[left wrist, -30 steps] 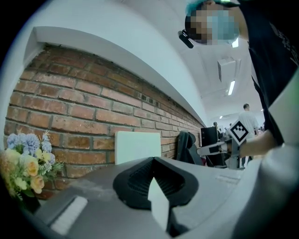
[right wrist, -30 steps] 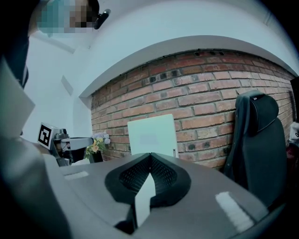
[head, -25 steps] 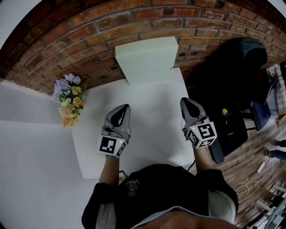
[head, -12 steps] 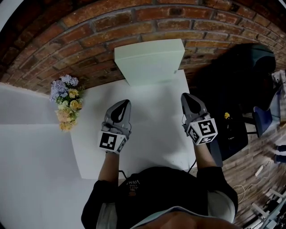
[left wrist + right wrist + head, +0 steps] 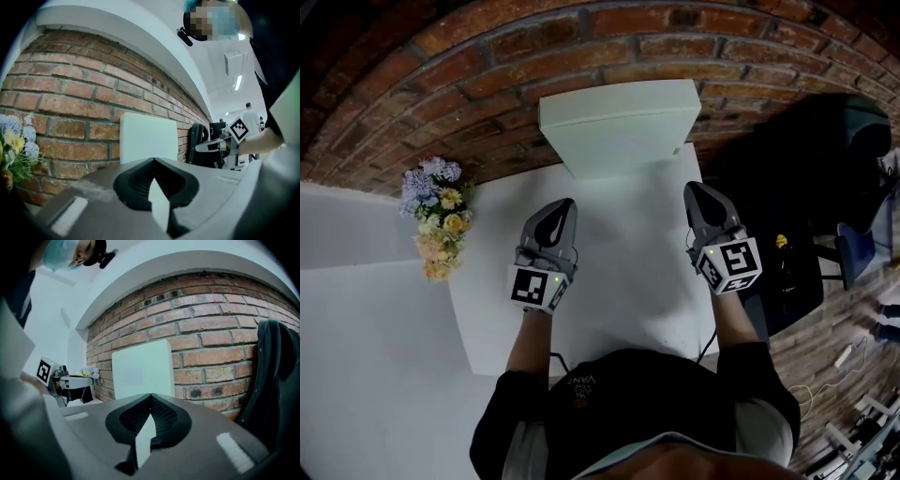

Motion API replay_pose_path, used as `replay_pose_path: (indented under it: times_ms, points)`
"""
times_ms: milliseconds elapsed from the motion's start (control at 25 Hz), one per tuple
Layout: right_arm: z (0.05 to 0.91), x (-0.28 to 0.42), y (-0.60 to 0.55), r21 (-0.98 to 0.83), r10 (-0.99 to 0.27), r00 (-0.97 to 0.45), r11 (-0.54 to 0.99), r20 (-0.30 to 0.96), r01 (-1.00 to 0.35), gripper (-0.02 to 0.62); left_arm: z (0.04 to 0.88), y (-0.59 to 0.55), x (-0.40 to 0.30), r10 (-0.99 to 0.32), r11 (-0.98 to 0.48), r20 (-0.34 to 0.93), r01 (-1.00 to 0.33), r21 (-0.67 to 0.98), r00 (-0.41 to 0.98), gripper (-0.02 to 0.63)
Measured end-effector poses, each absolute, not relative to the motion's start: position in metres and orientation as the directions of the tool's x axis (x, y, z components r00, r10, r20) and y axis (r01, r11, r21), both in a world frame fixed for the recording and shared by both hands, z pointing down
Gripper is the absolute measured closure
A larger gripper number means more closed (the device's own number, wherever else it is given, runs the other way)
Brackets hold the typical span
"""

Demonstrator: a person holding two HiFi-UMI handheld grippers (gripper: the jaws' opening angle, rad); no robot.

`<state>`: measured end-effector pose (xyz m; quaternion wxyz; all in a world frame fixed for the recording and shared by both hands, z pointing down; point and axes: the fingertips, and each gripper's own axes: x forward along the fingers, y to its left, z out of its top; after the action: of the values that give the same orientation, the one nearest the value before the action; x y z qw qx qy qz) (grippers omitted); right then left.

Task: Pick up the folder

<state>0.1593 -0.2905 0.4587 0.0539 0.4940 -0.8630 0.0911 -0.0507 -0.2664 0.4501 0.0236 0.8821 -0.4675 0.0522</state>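
Folder [image 5: 617, 127] is stood upright vs. brick wall [image 5: 534, 56], at far edge of white table [image 5: 619, 281]. Left gripper [image 5: 564, 202] & right gripper [image 5: 692, 187] are held over table, near folder but apart from it. Both jaw pairs are clenched, w/ nothing gripped. Flowers [image 5: 436, 216] are seen at table's left.

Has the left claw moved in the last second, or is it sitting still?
Yes. The left claw, shut and empty, has crept forward over the white table, closing much of the gap to the pale folder at the brick wall.
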Motion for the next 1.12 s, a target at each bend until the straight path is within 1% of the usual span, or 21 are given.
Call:
replay_pose_path:
  times_ms: [560, 640, 760, 1000, 1040, 1120]
  points:
    - [0.477, 0.156, -0.322, -0.099, -0.828, -0.524, 0.516, 0.200, -0.851, 0.594, 0.471, -0.297, -0.059, -0.835, -0.540, 0.116, -0.841, 0.006, 0.537, 0.606]
    - [0.480, 0.156, -0.324, -0.104, -0.825, -0.527, 0.517, 0.202, -0.849, 0.572, 0.475, -0.300, -0.058, -0.831, -0.544, 0.123, -0.839, 0.017, 0.542, 0.601]
    - [0.485, 0.156, -0.327, -0.113, -0.820, -0.533, 0.521, 0.209, -0.846, 0.563, 0.482, -0.306, -0.057, -0.827, -0.546, 0.137, -0.837, 0.038, 0.545, 0.600]
    - [0.494, 0.158, -0.334, -0.131, -0.808, -0.545, 0.529, 0.223, -0.839, 0.508, 0.491, -0.313, -0.056, -0.821, -0.549, 0.154, -0.835, 0.047, 0.549, 0.592]
    - [0.496, 0.158, -0.335, -0.133, -0.806, -0.548, 0.531, 0.225, -0.837, 0.497, 0.493, -0.314, -0.057, -0.823, -0.545, 0.157, -0.837, 0.050, 0.546, 0.579]
    - [0.498, 0.159, -0.337, -0.138, -0.803, -0.551, 0.534, 0.228, -0.834, 0.451, 0.496, -0.316, -0.059, -0.826, -0.539, 0.166, -0.841, 0.055, 0.540, 0.532]
